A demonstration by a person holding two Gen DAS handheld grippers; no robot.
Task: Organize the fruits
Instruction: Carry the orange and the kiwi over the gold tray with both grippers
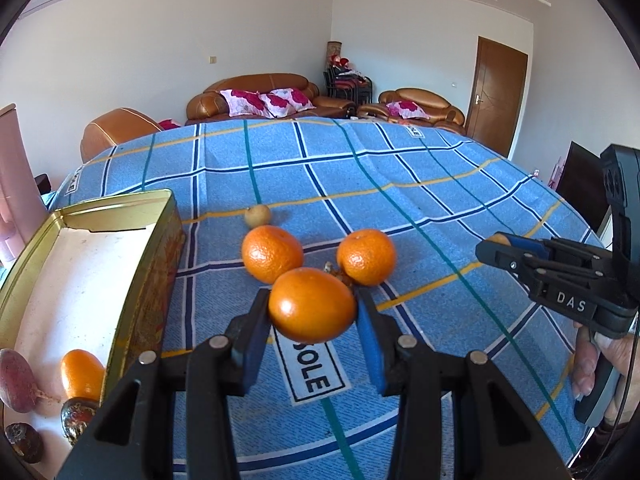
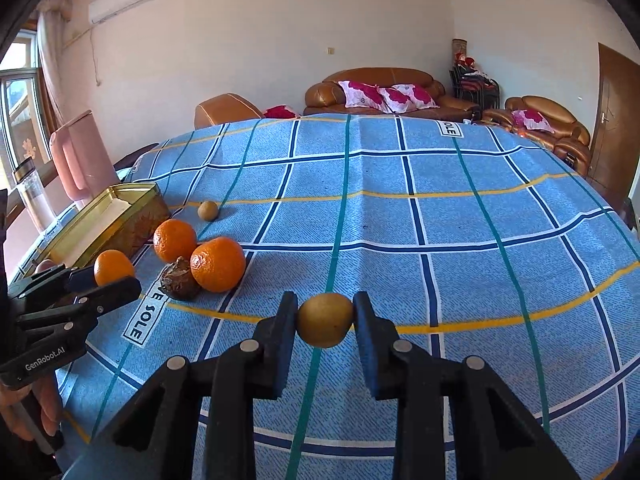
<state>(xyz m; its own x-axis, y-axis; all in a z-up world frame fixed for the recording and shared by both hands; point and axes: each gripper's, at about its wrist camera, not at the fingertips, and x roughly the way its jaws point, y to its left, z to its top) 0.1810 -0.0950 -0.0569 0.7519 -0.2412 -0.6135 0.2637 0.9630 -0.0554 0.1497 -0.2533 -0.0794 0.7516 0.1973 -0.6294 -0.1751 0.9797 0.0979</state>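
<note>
My left gripper (image 1: 313,308) is shut on a smooth orange fruit (image 1: 312,305), held just above the blue checked cloth; it also shows in the right wrist view (image 2: 113,267). Behind it lie two tangerines (image 1: 272,254) (image 1: 366,256), a dark brown fruit (image 2: 180,279) and a small tan fruit (image 1: 258,216). My right gripper (image 2: 325,320) is shut on a small tan round fruit (image 2: 325,320) above the cloth. A gold tin (image 1: 140,280) at the left holds an orange fruit (image 1: 81,374), a reddish fruit (image 1: 16,380) and dark brown fruits (image 1: 76,418).
The table's blue checked cloth (image 2: 440,240) spreads far and right. A pink jug (image 2: 82,156) and a clear bottle (image 2: 34,194) stand beyond the tin at the left edge. Brown sofas (image 2: 380,92) and a door (image 1: 498,92) are behind the table.
</note>
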